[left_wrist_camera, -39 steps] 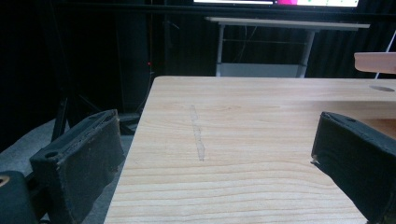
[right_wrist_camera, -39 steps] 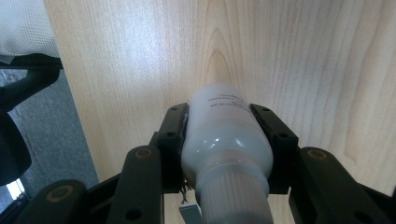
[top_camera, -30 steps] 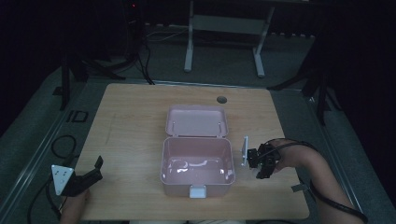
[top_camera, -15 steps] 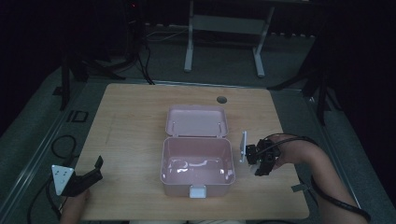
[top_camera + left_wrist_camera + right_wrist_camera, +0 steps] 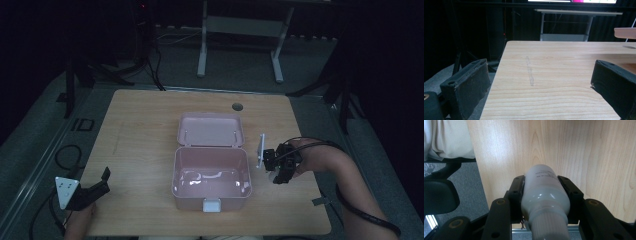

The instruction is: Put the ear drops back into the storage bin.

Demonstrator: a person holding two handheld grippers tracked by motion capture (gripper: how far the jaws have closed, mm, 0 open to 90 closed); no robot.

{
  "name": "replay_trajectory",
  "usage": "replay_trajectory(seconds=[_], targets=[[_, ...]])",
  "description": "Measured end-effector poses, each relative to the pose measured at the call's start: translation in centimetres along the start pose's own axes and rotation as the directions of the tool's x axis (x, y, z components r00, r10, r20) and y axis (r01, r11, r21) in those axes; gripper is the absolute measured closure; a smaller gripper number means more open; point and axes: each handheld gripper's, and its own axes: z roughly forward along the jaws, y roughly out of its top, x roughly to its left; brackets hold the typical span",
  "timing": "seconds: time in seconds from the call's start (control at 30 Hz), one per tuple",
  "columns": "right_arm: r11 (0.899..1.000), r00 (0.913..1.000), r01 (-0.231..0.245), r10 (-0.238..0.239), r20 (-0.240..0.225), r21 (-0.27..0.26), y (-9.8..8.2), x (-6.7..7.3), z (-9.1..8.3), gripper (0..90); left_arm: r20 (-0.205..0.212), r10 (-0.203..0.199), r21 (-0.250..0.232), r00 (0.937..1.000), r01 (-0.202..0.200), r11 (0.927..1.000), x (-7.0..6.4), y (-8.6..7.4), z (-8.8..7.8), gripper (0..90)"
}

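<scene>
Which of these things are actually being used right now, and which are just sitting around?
In use:
right gripper, clamped on the white bottle
open pink box, beside it

Not in use:
left gripper, open, at the table edge
metal stand behind the table

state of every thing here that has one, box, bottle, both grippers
pink box: open, lid tipped back flat on the table, nothing inside as far as the high view shows
white bottle: clamped between the jaws, lifted off the table, to the right of the box
right gripper: shut on the bottle
left gripper: open, jaws wide apart with nothing between them, low over the table's near left corner
</scene>
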Motion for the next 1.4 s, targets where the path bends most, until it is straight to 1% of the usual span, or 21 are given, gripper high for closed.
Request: replay_trajectory(seconds=[0.33, 0.37, 0.57, 1.0, 1.1, 1.27, 1.4], targets=[[1.0, 1.0, 0.003, -0.003, 0.009, -0.014, 0.5, 0.3, -1.3, 59.5, 0.0, 0.004, 0.001, 1.0, -0.004, 1.0, 0.0, 0.0, 0.0, 2.0], [1.0, 0.9998, 0.009, -0.009, 0.017, -0.012, 0.6, 0.4, -1.5, 59.5, -0.001, 0.004, 0.0, 1.0, -0.004, 1.0, 0.0, 0.0, 0.0, 2.0], [1.0, 0.9998, 0.015, -0.015, 0.011, -0.016, 1.2, 0.4, -1.9, 59.5, -0.001, 0.003, 0.0, 1.0, -0.003, 1.0, 0.0, 0.0, 0.0, 2.0], [0.999, 0.9987, 0.044, -0.043, 0.026, -0.029, 4.3, 0.1, -3.4, 59.5, 0.001, -0.001, 0.0, 1.0, 0.001, 1.0, 0.0, 0.0, 0.0, 2.0], [0.999, 0.9987, 0.046, -0.045, 0.023, -0.028, 5.0, 0.1, -3.5, 59.5, 0.001, -0.001, 0.001, 1.0, 0.001, 1.0, 0.1, 0.0, 0.0, 2.0], [0.997, 0.9976, 0.065, -0.064, 0.024, -0.033, 6.2, 0.2, -3.7, 59.5, 0.001, -0.002, 0.002, 1.0, 0.002, 1.0, 0.1, 0.0, 0.0, 2.0], [0.996, 0.9964, 0.082, -0.082, 0.023, -0.035, 7.1, 0.2, -3.5, 59.5, 0.0, -0.002, 0.001, 1.0, 0.002, 1.0, 0.1, 0.0, 0.0, 2.0]])
